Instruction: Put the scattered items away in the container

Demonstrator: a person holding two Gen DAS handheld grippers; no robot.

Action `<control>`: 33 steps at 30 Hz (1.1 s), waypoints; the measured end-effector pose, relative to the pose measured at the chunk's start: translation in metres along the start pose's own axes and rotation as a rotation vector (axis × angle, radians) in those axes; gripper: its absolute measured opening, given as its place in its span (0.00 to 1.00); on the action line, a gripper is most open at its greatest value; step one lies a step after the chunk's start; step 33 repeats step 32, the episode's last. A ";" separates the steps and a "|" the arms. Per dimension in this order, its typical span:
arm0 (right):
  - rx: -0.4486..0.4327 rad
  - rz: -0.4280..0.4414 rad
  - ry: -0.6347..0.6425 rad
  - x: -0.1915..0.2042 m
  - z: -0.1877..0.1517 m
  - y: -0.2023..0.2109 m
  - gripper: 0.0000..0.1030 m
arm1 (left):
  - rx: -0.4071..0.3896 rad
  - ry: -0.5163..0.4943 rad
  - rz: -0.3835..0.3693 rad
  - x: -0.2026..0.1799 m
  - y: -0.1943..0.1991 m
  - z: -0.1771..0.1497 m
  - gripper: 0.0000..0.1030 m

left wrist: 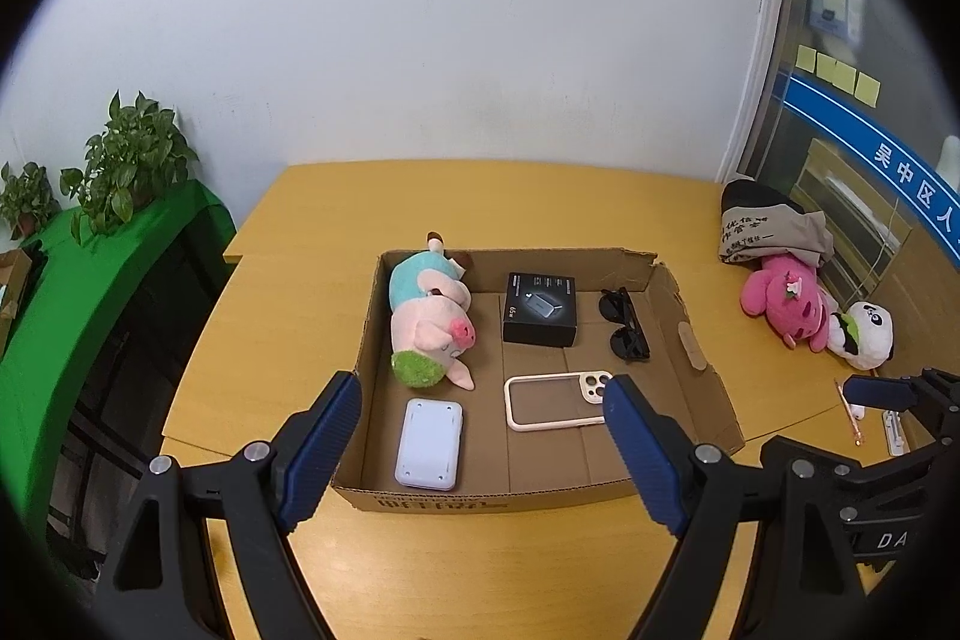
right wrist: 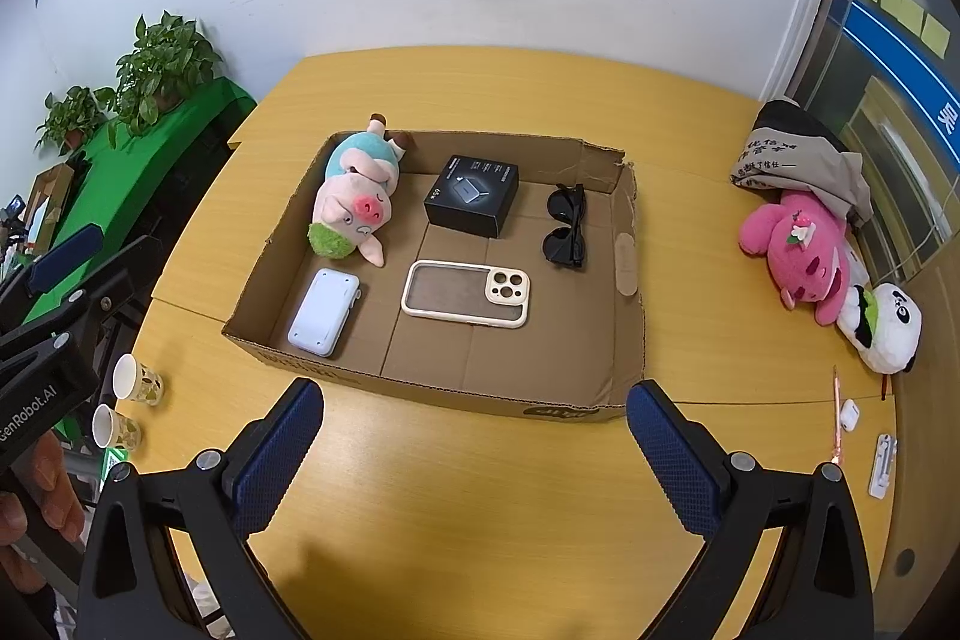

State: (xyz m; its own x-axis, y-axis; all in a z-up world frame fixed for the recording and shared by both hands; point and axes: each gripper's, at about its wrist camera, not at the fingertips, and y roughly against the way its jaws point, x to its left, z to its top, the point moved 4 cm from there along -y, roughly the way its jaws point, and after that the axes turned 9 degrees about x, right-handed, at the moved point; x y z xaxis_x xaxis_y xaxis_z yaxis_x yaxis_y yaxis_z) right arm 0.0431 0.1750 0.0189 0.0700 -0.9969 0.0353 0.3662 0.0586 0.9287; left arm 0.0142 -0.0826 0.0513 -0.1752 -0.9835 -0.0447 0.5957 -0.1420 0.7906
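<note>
Both claws hang with their blue-padded jaws spread wide and holding nothing, the left gripper over the near wall of the shallow brown cardboard box, the right gripper just short of it above the yellow wooden table. Inside the box lie a pink plush pig at the far left corner, a black carton, black sunglasses, a cream phone case and a white power bank, while a magenta plush toy and a panda plush sit along the table's right edge, with two paper cups at its left edge
</note>
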 end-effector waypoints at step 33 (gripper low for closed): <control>0.044 0.003 0.002 -0.002 0.002 -0.012 0.99 | 0.057 0.024 0.003 -0.004 -0.013 -0.006 0.82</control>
